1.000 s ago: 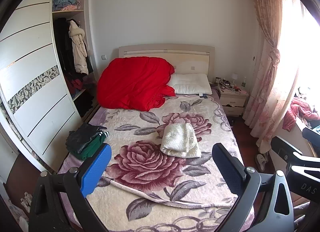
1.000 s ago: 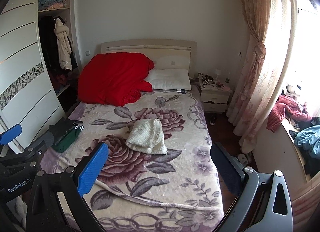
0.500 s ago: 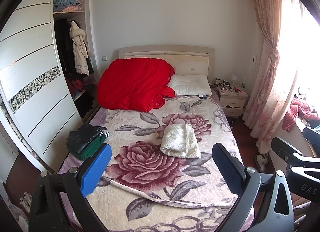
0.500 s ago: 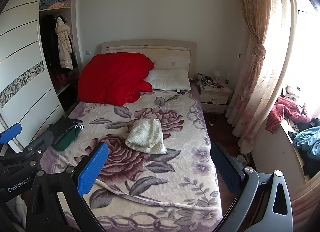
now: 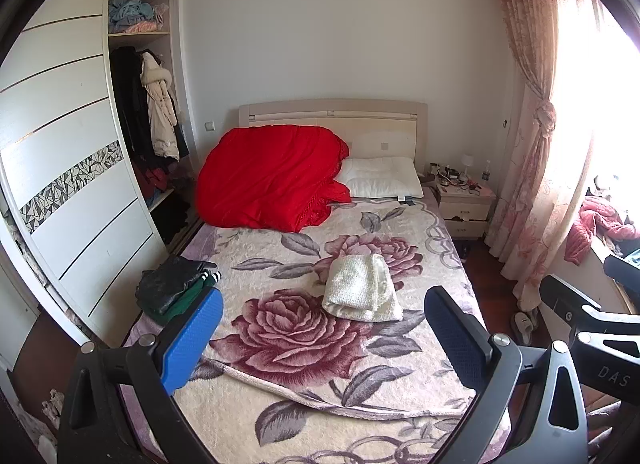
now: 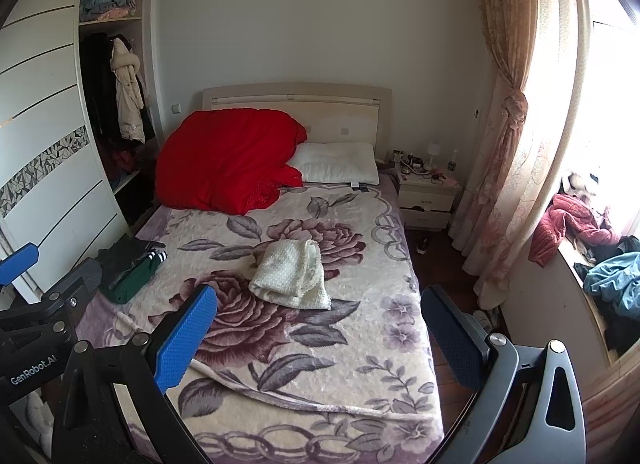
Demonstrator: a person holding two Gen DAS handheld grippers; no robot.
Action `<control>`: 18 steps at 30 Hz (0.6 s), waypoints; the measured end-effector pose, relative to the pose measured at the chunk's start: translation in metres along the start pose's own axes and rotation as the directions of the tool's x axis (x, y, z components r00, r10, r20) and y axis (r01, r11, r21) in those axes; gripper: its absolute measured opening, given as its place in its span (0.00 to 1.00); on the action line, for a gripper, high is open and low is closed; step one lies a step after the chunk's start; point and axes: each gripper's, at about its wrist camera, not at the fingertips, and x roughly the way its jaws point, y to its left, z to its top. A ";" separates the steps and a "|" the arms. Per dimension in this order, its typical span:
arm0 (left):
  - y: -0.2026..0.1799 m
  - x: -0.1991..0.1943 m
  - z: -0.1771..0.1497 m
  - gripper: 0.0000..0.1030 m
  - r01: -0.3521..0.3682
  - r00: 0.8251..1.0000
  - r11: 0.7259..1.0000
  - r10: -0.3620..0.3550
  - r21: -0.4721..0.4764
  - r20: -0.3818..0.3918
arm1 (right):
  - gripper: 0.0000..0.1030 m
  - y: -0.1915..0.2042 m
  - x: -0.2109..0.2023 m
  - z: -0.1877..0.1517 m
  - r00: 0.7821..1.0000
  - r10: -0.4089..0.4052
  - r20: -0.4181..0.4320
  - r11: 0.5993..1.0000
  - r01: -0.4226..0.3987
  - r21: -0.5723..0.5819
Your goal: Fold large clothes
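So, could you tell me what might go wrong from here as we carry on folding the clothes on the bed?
1. The folded cream knitted garment lies mid-bed; dragging another item across could undo its folds.
2. The dark stack of folded black and green clothes sits at the bed's edge beside the wardrobe and may slide off.
3. Both tools, left and right, are open, empty and close together, so they might collide.

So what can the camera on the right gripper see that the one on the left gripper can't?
Only the right wrist view shows the blue garment heaped on the window ledge, and the left gripper's blue pad at its edge. Only the left wrist view shows the right gripper's black frame at its side. Both share the bed, the folded cream garment, the dark clothes stack, the red quilt and the wardrobe. Each gripper is open and empty.
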 end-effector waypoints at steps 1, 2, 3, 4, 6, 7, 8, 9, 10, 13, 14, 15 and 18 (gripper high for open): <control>0.000 0.000 0.000 1.00 0.000 1.000 1.000 0.000 0.000 0.002 | 1.00 -0.001 0.001 0.000 1.000 0.001 0.000 1.000 -0.001 -0.002; -0.001 0.000 0.001 1.00 -0.001 1.000 1.000 0.001 0.002 0.003 | 1.00 -0.001 0.001 0.002 1.000 0.002 0.001 1.000 -0.002 -0.002; 0.000 0.000 0.001 1.00 -0.001 1.000 1.000 0.001 0.003 0.003 | 1.00 -0.001 0.001 0.002 1.000 0.003 0.002 1.000 -0.003 -0.003; 0.000 -0.001 0.001 1.00 0.001 1.000 1.000 -0.001 0.000 0.004 | 1.00 -0.002 0.002 0.003 1.000 0.004 0.002 1.000 -0.004 -0.004; -0.001 -0.002 0.001 1.00 -0.001 1.000 1.000 0.001 0.001 0.007 | 1.00 -0.003 0.002 0.003 1.000 0.004 0.003 1.000 -0.004 -0.004; 0.000 -0.002 0.000 1.00 0.000 1.000 1.000 0.000 -0.001 0.007 | 1.00 -0.001 0.001 0.003 1.000 0.003 0.004 1.000 -0.003 -0.004; 0.000 -0.002 0.000 1.00 0.000 1.000 1.000 0.000 -0.002 0.009 | 1.00 -0.002 0.001 0.003 1.000 0.002 0.005 1.000 -0.002 -0.003; 0.000 -0.002 0.000 1.00 -0.001 1.000 1.000 0.001 -0.002 0.011 | 1.00 0.000 -0.001 0.005 1.000 0.002 0.006 1.000 -0.002 -0.001; 0.000 -0.003 0.000 1.00 -0.001 1.000 1.000 0.001 -0.002 0.013 | 1.00 0.000 -0.001 0.004 1.000 0.001 0.007 1.000 -0.001 -0.001; -0.001 -0.003 0.000 1.00 -0.003 1.000 1.000 0.003 -0.002 0.016 | 1.00 0.000 -0.001 0.006 1.000 0.000 0.009 1.000 0.000 -0.002; -0.001 -0.003 -0.001 1.00 -0.003 1.000 1.000 0.003 -0.003 0.014 | 1.00 0.001 -0.002 0.005 1.000 0.000 0.009 1.000 0.000 -0.001; -0.001 -0.003 0.000 1.00 -0.001 1.000 1.000 0.001 -0.003 0.015 | 1.00 0.001 -0.002 0.005 1.000 -0.001 0.009 1.000 0.001 0.000; 0.000 -0.003 0.000 1.00 -0.004 1.000 1.000 0.004 -0.002 0.015 | 1.00 0.003 -0.004 0.002 1.000 -0.003 0.009 1.000 0.003 0.003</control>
